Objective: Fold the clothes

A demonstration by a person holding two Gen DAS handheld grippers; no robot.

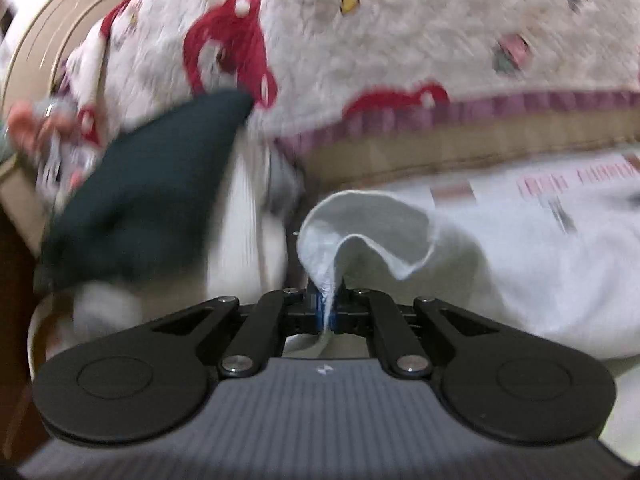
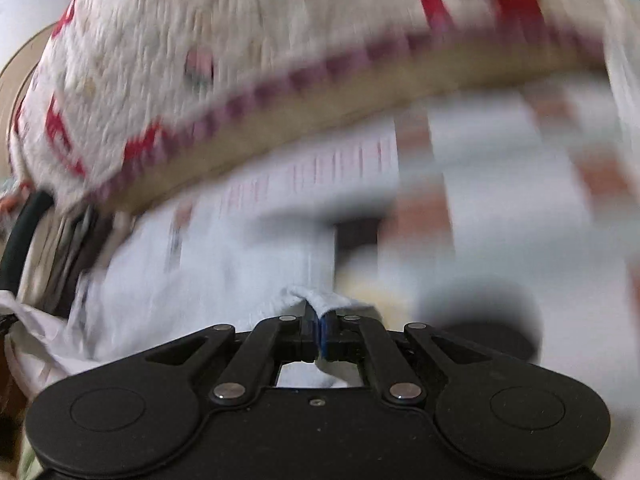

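Observation:
A white garment [image 1: 520,264] with small red print lies spread ahead of me on a bed or sofa. My left gripper [image 1: 326,304] is shut on a curled edge of it, and the cloth stands up in a fold above the jaws. In the right wrist view the same white garment [image 2: 248,256] is blurred. My right gripper [image 2: 318,324] is shut on another bit of its edge. A dark green cloth [image 1: 148,192] lies to the left in the left wrist view.
A thick white quilt [image 1: 400,48] with red patterns and a purple trim is piled behind the garment, also in the right wrist view [image 2: 200,40]. A tan curved headboard [image 1: 44,44] stands at far left. A person's hand [image 1: 24,124] shows at the left edge.

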